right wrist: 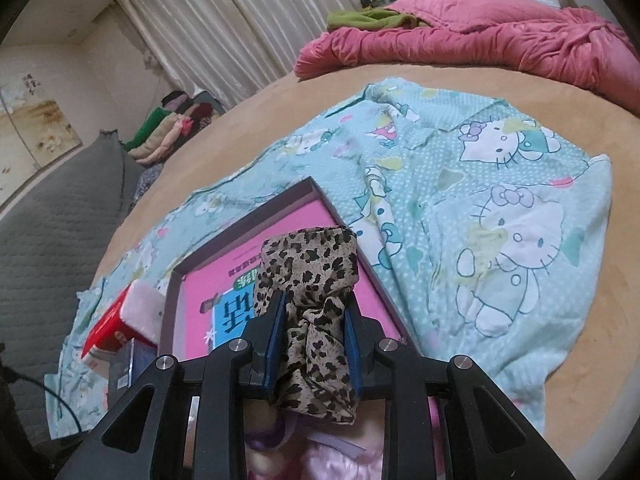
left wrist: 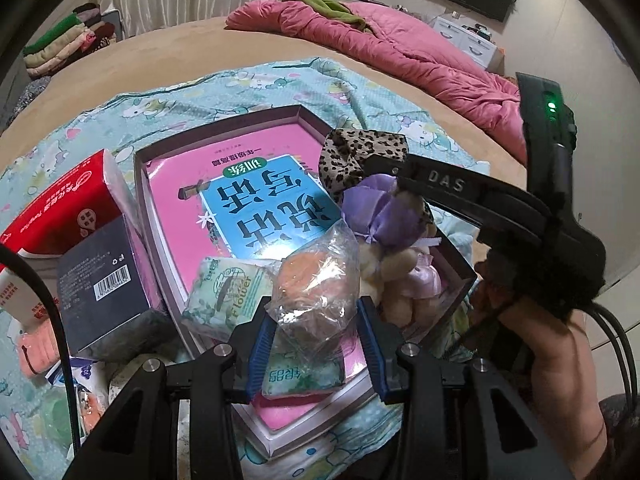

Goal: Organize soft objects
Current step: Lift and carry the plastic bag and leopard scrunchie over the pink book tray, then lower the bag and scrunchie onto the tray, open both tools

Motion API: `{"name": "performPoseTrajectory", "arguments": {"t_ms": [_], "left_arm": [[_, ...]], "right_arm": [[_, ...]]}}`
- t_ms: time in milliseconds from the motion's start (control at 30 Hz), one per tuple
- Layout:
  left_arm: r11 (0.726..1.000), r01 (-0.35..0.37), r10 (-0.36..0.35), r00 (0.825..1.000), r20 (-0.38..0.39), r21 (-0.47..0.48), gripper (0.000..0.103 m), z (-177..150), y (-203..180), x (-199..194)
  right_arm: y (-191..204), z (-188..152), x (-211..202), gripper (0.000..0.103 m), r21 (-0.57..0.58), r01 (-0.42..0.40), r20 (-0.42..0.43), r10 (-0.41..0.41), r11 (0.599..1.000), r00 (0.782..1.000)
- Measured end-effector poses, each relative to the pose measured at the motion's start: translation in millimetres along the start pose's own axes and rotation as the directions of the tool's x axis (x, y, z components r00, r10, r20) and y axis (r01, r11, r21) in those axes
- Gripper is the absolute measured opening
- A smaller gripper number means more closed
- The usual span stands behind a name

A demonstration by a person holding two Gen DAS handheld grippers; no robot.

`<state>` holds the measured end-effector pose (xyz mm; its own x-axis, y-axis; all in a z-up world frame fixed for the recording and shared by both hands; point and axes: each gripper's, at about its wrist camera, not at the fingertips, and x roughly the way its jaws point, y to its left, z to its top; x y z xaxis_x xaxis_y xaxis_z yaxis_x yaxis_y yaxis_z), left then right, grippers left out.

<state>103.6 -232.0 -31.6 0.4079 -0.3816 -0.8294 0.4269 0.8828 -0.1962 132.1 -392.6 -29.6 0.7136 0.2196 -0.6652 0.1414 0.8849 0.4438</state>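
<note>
My left gripper point(left wrist: 316, 344) is shut on a clear plastic bag point(left wrist: 316, 292) holding something orange, above a shallow box point(left wrist: 224, 136) that holds a pink and blue book point(left wrist: 256, 196). A green "Flower" tissue pack point(left wrist: 224, 300) lies in the box beside the bag. A plush doll in lilac point(left wrist: 400, 248) lies at the box's right side. My right gripper point(right wrist: 314, 340) is shut on a leopard-print cloth point(right wrist: 312, 276), held over the box's point(right wrist: 256, 212) far right part; the cloth also shows in the left wrist view point(left wrist: 356, 156).
The box sits on a Hello Kitty sheet point(right wrist: 500, 208) on a tan bed point(right wrist: 624, 280). A red tissue pack point(left wrist: 68, 204) and a dark carton point(left wrist: 104, 288) stand left of the box. A pink quilt point(left wrist: 400, 40) lies at the far side. Folded clothes point(left wrist: 68, 44) are stacked far left.
</note>
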Motion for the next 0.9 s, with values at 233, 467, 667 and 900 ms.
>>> {"name": "performPoseTrajectory", "arguments": {"t_ms": [233, 467, 667, 900], "left_arm": [[1.0, -0.01, 0.01, 1.0, -0.003, -0.006, 0.042, 3, 2, 3], [1.0, -0.014, 0.014, 1.0, -0.008, -0.015, 0.042, 7, 4, 6], [1.0, -0.015, 0.015, 1.0, -0.009, -0.018, 0.042, 7, 4, 7], [1.0, -0.011, 0.01, 1.0, -0.011, -0.021, 0.042, 8, 3, 9]], "right_arm": [[-4, 4, 18, 0.03, 0.018, 0.016, -0.042, -0.015, 1.0, 0.999], [-7, 3, 26, 0.041, 0.031, 0.022, -0.059, -0.02, 0.999, 0.998], [-3, 3, 20, 0.047, 0.01, 0.037, -0.034, -0.036, 0.999, 0.999], [-2, 8, 2, 0.058, 0.011, 0.035, 0.031, -0.036, 0.999, 0.999]]}}
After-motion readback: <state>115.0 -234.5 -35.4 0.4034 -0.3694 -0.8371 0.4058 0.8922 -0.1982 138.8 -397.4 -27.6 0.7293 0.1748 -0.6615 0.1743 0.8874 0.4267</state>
